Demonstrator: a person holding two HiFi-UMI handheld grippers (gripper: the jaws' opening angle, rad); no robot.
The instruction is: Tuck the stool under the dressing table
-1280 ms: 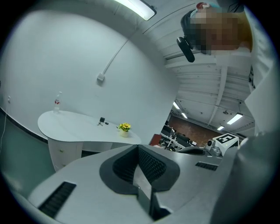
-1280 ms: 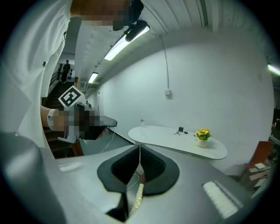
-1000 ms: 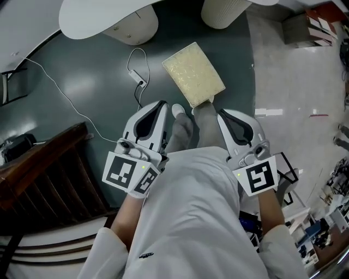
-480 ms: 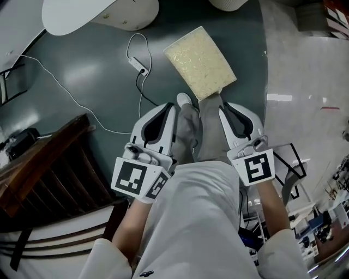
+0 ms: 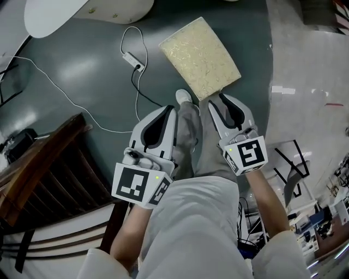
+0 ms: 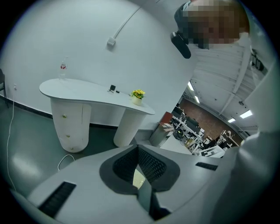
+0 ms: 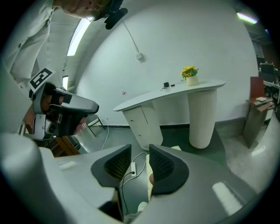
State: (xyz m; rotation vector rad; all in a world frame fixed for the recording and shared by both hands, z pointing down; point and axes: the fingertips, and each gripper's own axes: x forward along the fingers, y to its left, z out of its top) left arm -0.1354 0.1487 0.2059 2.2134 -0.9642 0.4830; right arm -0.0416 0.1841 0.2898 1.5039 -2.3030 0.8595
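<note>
Barely begun: stool (image 5: 199, 57) untouched, well apart from dressing table (image 5: 54, 16); left gripper (image 5: 169, 110) clenched empty, right gripper (image 5: 217, 101) just opening, nothing between.

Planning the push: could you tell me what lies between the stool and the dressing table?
A white socket strip with its looped cable lies there on the floor, seen in the head view.

The stool (image 5: 200, 57) has a soft, square seat. It is pale yellow with a curly pattern. It stands on the dark green floor (image 5: 82, 71), out in the open and not under the table. The dressing table (image 6: 87, 94) is white with a long, curvy top. It stands on a fat drawer block (image 6: 70, 122) and a round ribbed leg (image 6: 129, 127).
</note>
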